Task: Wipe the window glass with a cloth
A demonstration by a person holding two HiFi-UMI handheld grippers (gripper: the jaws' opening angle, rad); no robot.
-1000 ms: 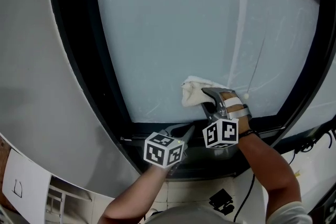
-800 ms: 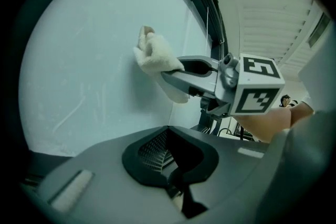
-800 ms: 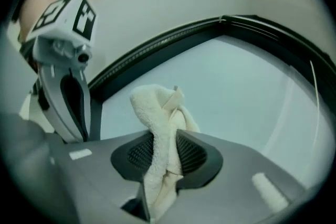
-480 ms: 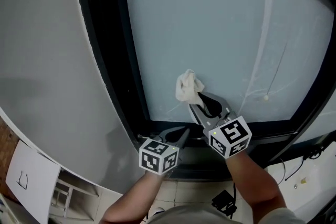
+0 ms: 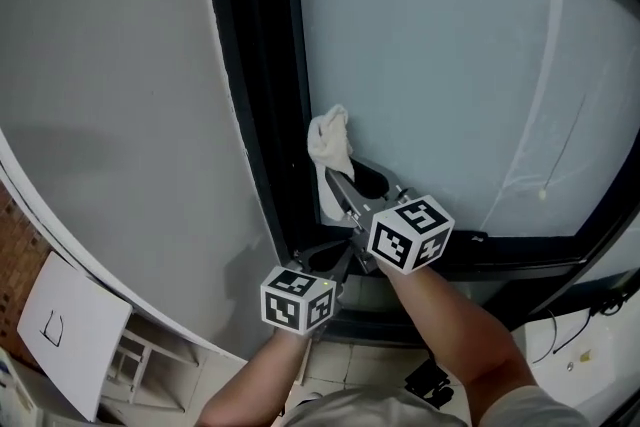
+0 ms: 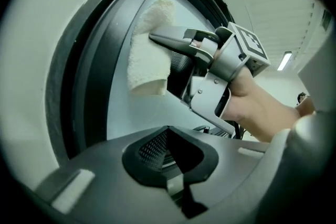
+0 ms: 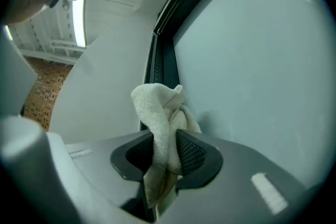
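A crumpled white cloth (image 5: 329, 144) presses against the lower left corner of the window glass (image 5: 450, 65), right beside the black frame (image 5: 255, 95). My right gripper (image 5: 334, 181) is shut on the cloth (image 7: 157, 107), which bulges out above its pads (image 7: 191, 155). In the left gripper view, the cloth (image 6: 147, 55) hangs from the right gripper (image 6: 157, 39) against the pane. Below and left of it, near the bottom sill, my left gripper (image 5: 343, 261) is shut and holds nothing (image 6: 170, 157).
A grey wall (image 5: 110, 65) flanks the window on the left. A thin cord with a bead (image 5: 543, 196) hangs over the right part of the pane. A white sheet (image 5: 60, 330) lies at lower left; cables (image 5: 590, 310) run at lower right.
The right gripper has swept the cloth leftwards along the lower glass, from mid-pane to the left frame. The left gripper stays low by the sill.
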